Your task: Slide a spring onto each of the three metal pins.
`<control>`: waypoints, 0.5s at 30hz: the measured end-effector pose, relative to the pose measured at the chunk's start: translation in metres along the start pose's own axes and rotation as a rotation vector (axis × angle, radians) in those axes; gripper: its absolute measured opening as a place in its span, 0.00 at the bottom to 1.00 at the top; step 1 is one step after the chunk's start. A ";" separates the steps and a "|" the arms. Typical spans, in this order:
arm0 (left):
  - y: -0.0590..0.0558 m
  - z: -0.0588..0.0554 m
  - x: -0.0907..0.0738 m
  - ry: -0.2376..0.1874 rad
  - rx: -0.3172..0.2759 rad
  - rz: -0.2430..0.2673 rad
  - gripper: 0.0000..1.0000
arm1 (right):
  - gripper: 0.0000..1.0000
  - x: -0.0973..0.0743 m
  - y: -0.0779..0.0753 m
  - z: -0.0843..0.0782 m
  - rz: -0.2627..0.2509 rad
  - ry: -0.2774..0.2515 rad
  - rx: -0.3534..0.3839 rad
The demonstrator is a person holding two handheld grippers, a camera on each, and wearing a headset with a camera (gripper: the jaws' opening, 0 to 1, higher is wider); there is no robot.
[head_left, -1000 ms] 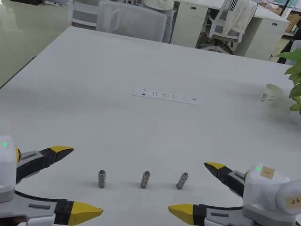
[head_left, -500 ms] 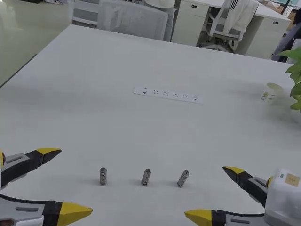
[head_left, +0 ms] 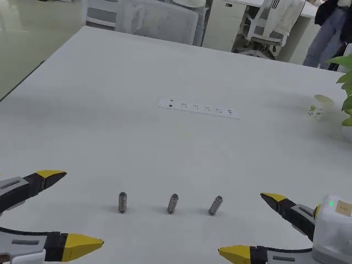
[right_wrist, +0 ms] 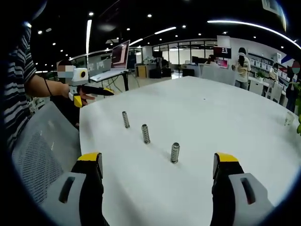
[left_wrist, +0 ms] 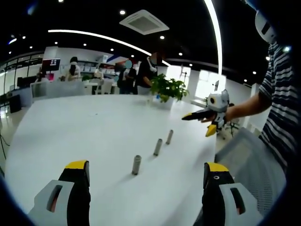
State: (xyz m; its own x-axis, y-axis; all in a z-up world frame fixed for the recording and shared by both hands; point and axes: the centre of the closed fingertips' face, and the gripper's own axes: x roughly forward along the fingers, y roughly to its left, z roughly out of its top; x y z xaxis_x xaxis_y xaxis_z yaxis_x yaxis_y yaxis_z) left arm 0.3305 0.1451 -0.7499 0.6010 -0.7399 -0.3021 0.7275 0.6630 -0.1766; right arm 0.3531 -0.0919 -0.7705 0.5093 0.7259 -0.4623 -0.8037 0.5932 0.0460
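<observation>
Three short coiled springs stand upright in a row on the white table: a left spring (head_left: 122,202), a middle spring (head_left: 173,203) and a right spring (head_left: 215,205); each looks seated over a pin, but the pins are hidden. My left gripper (head_left: 69,209) is open at the lower left, clear of the springs, which lie ahead of it (left_wrist: 136,164). My right gripper (head_left: 254,224) is open at the lower right, with the nearest spring (right_wrist: 175,152) ahead between its yellow-tipped fingers and untouched.
A white power strip (head_left: 198,108) lies across the middle of the table. A paper cup (head_left: 317,106) and a green plant (head_left: 346,91) sit at the far right edge. Office chairs and desks stand beyond the far edge; people stand in the background.
Both grippers have drawn back toward the near edge and outward, away from the springs. The springs have not moved.
</observation>
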 end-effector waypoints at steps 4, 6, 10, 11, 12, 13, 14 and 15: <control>-0.003 -0.002 0.003 0.012 0.011 -0.011 0.98 | 0.98 0.000 0.000 0.002 -0.001 -0.003 0.002; -0.002 -0.002 0.003 0.018 0.012 -0.012 0.98 | 0.98 -0.001 -0.002 0.003 -0.006 -0.007 0.008; -0.001 -0.002 0.002 0.015 0.008 -0.007 0.98 | 0.97 -0.003 -0.003 0.000 -0.010 0.001 0.012; 0.000 -0.002 0.002 0.016 0.006 -0.005 0.98 | 0.97 -0.004 -0.003 -0.001 -0.011 0.004 0.013; 0.000 -0.003 0.002 0.017 0.004 -0.003 0.98 | 0.97 -0.004 -0.003 -0.001 -0.011 0.004 0.014; 0.001 -0.003 0.001 0.016 0.003 -0.001 0.98 | 0.97 -0.004 -0.003 -0.002 -0.010 0.005 0.015; 0.001 -0.003 0.001 0.015 0.001 0.000 0.98 | 0.97 -0.004 -0.002 -0.002 -0.009 0.006 0.015; 0.001 -0.003 0.001 0.015 -0.001 0.000 0.98 | 0.97 -0.004 -0.002 -0.003 -0.008 0.007 0.016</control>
State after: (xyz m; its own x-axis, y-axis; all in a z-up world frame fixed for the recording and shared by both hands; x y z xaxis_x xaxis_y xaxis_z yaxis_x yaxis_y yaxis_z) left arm 0.3305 0.1452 -0.7531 0.5960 -0.7379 -0.3165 0.7269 0.6633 -0.1776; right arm 0.3523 -0.0968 -0.7714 0.5138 0.7184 -0.4690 -0.7943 0.6049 0.0566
